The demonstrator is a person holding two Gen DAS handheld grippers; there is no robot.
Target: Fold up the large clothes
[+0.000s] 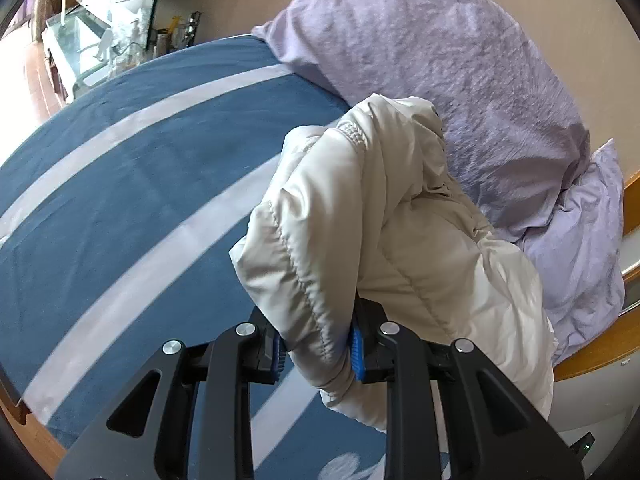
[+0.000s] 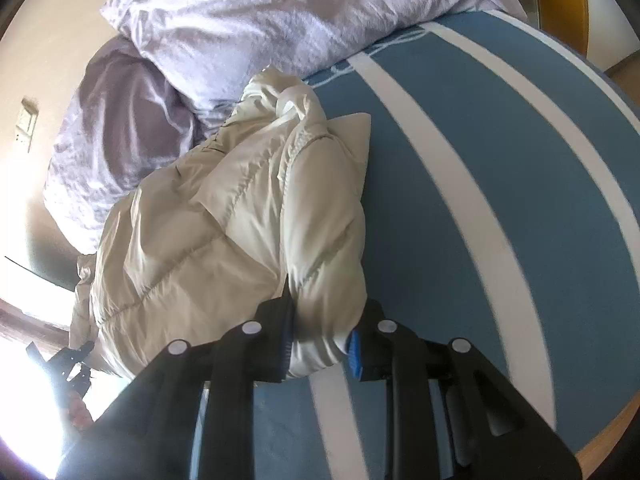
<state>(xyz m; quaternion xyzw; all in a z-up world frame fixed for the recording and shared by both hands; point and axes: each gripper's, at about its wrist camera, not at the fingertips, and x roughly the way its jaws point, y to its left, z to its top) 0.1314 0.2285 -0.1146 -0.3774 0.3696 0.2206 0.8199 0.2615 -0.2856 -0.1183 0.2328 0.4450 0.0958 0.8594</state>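
While both grippers, left [image 1: 318, 354] and right [image 2: 320, 350], pinched puffy jacket [image 2: 224, 216], slick padding risked slipping free.

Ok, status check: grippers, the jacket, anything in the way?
Left gripper and right gripper both shut on cream puffer jacket. Jacket bunched, unfolded, over striped blue bed. Lilac pillows close behind.

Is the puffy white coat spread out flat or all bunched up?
Bunched up. The puffy cream-white quilted coat hangs in a crumpled heap over the blue striped bedsheet, pinched by the left tongs and right tongs.
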